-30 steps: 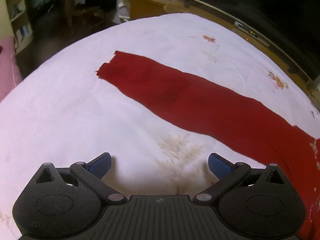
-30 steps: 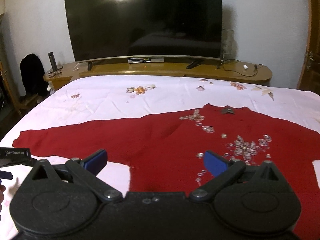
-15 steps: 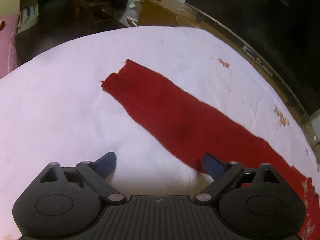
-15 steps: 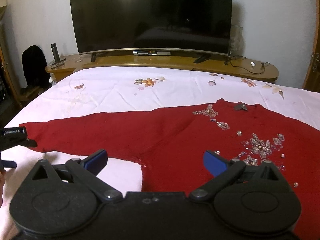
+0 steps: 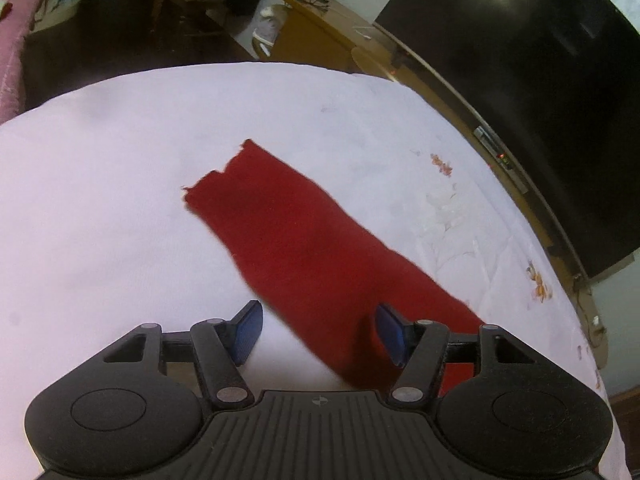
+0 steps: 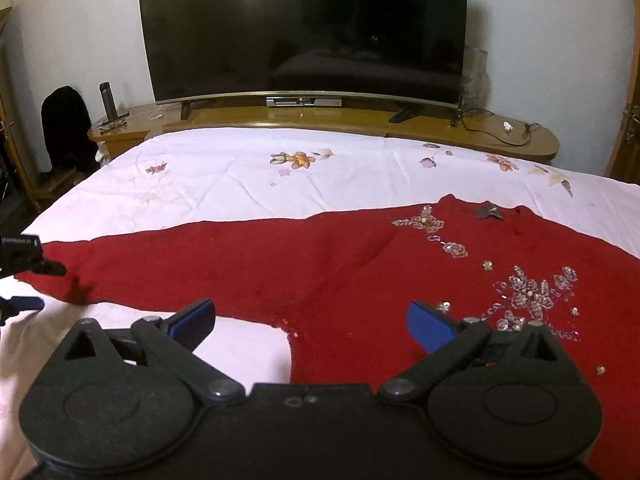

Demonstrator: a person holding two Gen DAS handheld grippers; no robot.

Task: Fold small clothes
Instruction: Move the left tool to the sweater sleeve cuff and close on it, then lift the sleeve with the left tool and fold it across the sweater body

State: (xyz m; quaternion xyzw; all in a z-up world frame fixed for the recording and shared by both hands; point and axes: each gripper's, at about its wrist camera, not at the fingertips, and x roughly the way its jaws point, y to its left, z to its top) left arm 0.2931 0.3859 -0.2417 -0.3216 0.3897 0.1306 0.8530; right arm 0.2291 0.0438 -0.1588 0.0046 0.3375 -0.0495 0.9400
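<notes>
A red knit sweater (image 6: 320, 272) with beaded flowers lies flat on the white bed sheet (image 6: 240, 176), one long sleeve (image 5: 288, 232) stretched to the left. My left gripper (image 5: 318, 330) is open, low over the sleeve, with the sleeve's lower edge between its blue pads. It also shows at the left edge of the right wrist view (image 6: 24, 276). My right gripper (image 6: 310, 320) is open and empty above the sweater's underarm, where sleeve meets body.
A large black TV (image 6: 304, 28) stands on a wooden console (image 6: 320, 118) beyond the bed's far edge. A black bottle (image 6: 108, 100) stands on the console's left end. Dark floor and a pink item (image 5: 12, 52) lie past the bed's left side.
My left gripper has moved toward the sleeve and turned along it, so the sleeve now lies between its pads. My right gripper has edged forward and lower over the sweater.
</notes>
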